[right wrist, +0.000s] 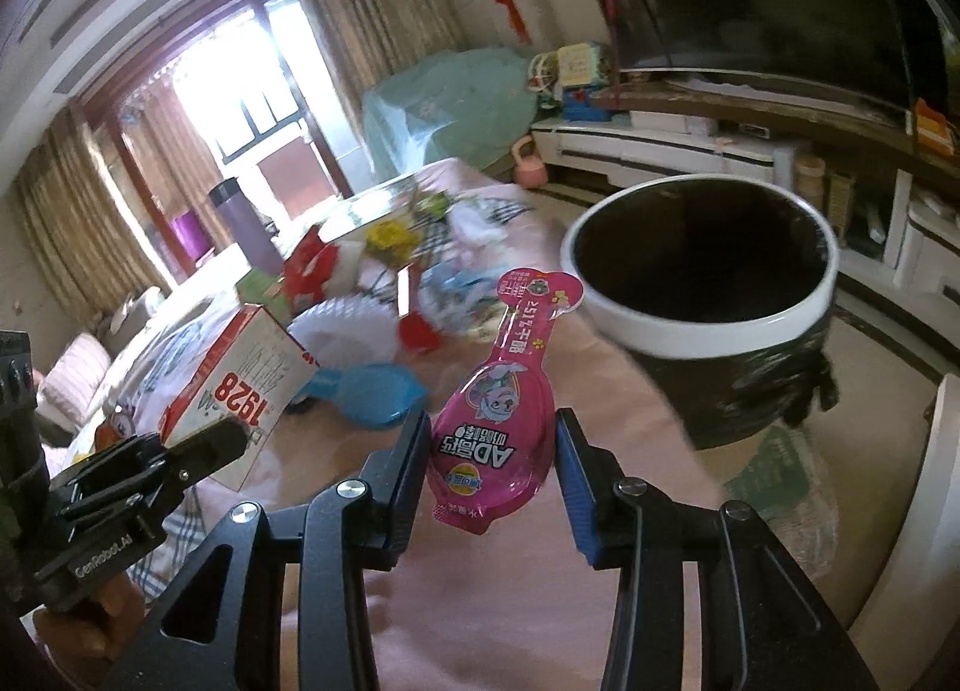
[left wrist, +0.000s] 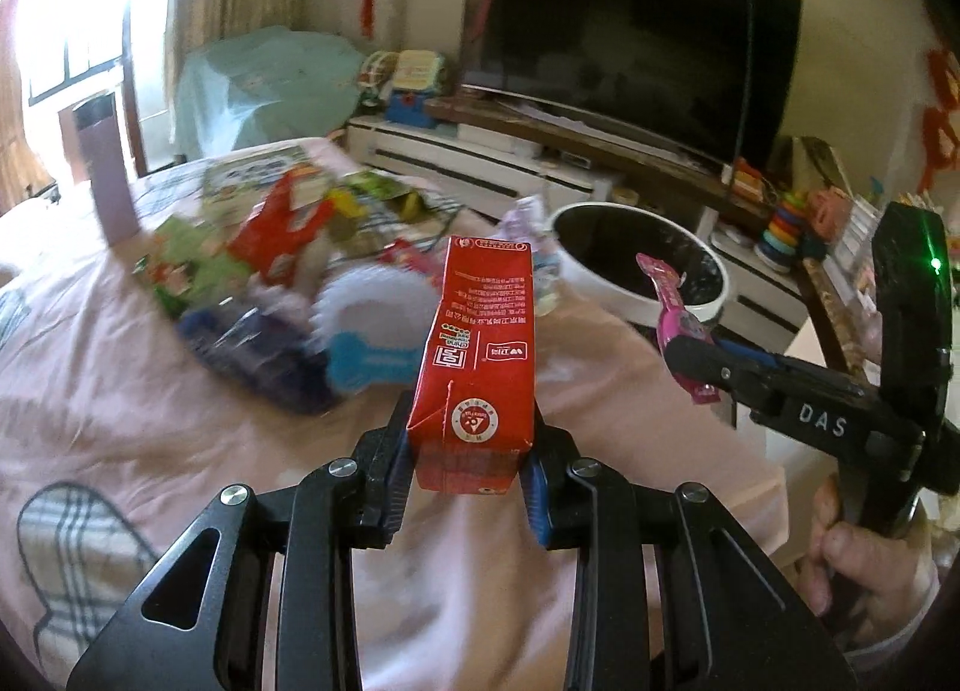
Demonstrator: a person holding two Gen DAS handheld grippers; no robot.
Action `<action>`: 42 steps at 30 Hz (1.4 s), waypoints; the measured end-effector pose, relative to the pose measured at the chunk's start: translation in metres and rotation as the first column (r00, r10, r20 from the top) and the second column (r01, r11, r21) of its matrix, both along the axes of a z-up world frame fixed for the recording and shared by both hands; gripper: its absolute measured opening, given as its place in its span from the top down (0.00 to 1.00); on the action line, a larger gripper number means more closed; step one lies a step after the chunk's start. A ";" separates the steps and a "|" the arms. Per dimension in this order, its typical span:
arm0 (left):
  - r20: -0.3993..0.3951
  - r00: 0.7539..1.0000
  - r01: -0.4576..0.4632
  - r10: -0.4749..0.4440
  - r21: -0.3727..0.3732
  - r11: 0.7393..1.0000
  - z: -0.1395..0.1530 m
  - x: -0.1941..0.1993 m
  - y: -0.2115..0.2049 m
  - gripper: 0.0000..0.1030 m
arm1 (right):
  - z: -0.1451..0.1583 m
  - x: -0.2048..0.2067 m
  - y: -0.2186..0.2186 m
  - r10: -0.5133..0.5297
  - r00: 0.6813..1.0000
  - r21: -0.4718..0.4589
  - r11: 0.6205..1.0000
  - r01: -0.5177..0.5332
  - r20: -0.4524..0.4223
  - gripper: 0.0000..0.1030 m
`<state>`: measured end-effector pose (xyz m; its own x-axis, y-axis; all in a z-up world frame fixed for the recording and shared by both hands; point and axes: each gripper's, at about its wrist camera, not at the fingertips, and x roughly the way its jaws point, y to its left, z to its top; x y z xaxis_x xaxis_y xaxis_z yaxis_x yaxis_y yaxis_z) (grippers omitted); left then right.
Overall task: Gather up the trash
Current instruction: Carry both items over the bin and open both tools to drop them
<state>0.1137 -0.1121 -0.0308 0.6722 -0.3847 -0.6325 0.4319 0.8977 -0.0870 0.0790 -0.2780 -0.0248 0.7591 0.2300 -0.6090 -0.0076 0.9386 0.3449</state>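
- Left wrist view: left claw (left wrist: 471, 469) is clamped on the lower end of a red milk carton (left wrist: 480, 349), which stands upright between the fingers above the table (left wrist: 90, 391) with its pink cloth.
- Right claw (left wrist: 690, 358) enters from the right edge, pinched on a pink snack packet (left wrist: 669, 301) whose free end points up toward the trash bin.
- Trash bin (left wrist: 642, 253), white-rimmed with a black liner, sits just past the table's far edge, beyond both held items.
- Blurred wrappers (left wrist: 276, 223) and a blue plastic piece (left wrist: 360, 361) lie on the cloth behind the carton; a purple flask (left wrist: 111, 169) stands at the far left.
- A television (left wrist: 630, 49) fills the wall behind.
- Right wrist view: right claw (right wrist: 492, 469) grips the pink snack packet (right wrist: 498, 415) at its wide end, both pads touching its sides, narrow end tilted up toward the bin.
- Trash bin (right wrist: 702, 319) stands close ahead on the right, its mouth open and dark.
- Left claw (right wrist: 210, 445) shows at lower left, closed on the milk carton (right wrist: 240, 385), the carton's side printed "1928".
- Wrappers (right wrist: 372, 259) lie scattered on the table (right wrist: 522, 601) beyond.
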 end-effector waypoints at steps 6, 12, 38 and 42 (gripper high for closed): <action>0.002 0.998 0.070 -0.070 0.006 0.998 0.007 0.014 -0.043 0.71 | 0.007 0.010 -0.041 -0.061 0.998 0.011 0.998 0.061 0.009 0.59; 0.009 0.992 0.122 -0.123 0.030 0.992 0.012 0.030 -0.082 0.71 | 0.009 0.025 -0.078 -0.100 0.995 0.027 0.995 0.100 0.003 0.59; -0.081 0.980 0.187 -0.181 0.066 0.980 -0.004 0.109 -0.179 0.71 | 0.000 0.088 -0.149 -0.106 0.993 -0.016 0.994 0.105 -0.060 0.59; -0.111 0.981 0.169 -0.162 0.056 0.984 -0.009 0.117 -0.178 0.35 | -0.004 0.097 -0.157 -0.111 0.991 -0.009 0.994 0.111 -0.076 0.56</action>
